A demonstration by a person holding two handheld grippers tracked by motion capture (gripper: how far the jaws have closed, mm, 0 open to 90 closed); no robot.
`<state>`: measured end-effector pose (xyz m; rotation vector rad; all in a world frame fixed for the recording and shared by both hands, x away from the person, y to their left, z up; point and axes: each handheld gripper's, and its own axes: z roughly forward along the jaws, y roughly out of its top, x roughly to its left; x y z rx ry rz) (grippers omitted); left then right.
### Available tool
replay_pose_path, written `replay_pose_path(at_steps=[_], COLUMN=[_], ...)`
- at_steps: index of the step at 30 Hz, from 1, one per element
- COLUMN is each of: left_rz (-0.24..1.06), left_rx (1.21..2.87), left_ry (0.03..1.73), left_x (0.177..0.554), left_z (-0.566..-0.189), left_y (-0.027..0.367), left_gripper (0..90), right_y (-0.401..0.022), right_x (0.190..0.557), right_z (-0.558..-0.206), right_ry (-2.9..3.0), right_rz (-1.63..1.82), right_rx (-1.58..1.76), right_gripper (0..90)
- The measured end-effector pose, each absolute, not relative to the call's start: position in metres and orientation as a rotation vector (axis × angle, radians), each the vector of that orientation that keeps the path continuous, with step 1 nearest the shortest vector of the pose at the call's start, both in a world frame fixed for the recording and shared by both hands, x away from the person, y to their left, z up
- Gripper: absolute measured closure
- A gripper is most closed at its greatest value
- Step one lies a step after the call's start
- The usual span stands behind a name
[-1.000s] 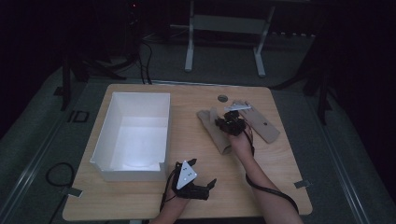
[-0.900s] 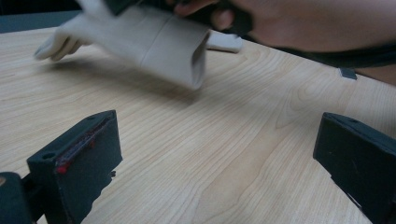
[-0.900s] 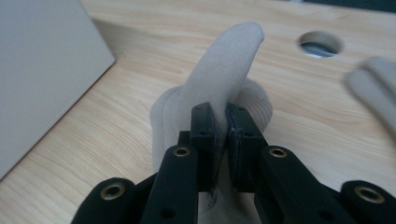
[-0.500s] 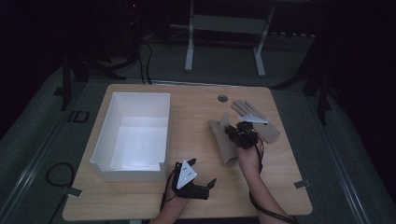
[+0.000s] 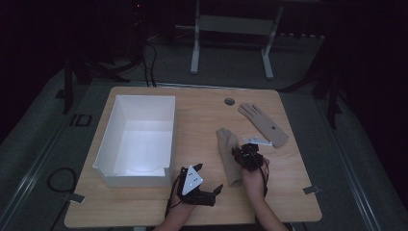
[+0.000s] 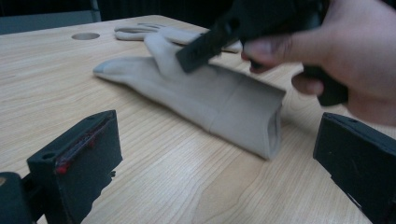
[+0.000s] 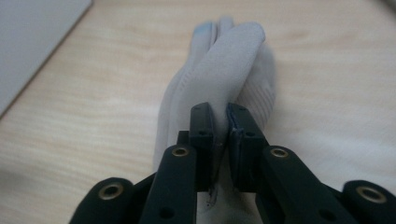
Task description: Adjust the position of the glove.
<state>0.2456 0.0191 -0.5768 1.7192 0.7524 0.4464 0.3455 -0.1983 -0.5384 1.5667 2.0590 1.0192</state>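
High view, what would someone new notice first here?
Probably the big white box on the left half of the wooden table, bright against the dark room. Next, the right hand-held gripper pinching a fold of a beige glove near the table's middle. A second glove lies flat farther back on the right.

High view overhead, gripper views low, close, perhaps sharing glove [image 6: 219, 100]

Dim lab or recording studio, light wooden table [image 5: 202, 103] with a round cable hole [image 5: 229, 101] at 12 o'clock, grey carpet floor, metal desk frame [image 5: 233, 43] beyond, cables [image 5: 57, 180] and tape marks at 8 o'clock, dark surroundings
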Motion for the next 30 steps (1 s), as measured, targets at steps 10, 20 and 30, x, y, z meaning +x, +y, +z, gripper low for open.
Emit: replay_pose_path(at_steps=[10, 20, 30], left_rz=[0.445, 0.438, 0.433], left_rx=[1.719, 1.719, 1.714], left_ry=[0.751, 0.749, 0.758], left_x=[0.246, 0.246, 0.246], left_z=[-0.577, -0.577, -0.577], left_y=[0.019, 0.019, 0.020], left_gripper=[1.2, 1.3, 1.2], right_y=[-0.195, -0.216, -0.264], right_x=[0.345, 0.349, 0.370], right_z=[-0.550, -0.530, -0.513], right_ry=[2.217, 2.233, 2.220], right_rz=[1.072, 1.065, 1.097], right_rx=[1.550, 1.282, 1.149], right_gripper=[54.0, 46.3, 49.2])
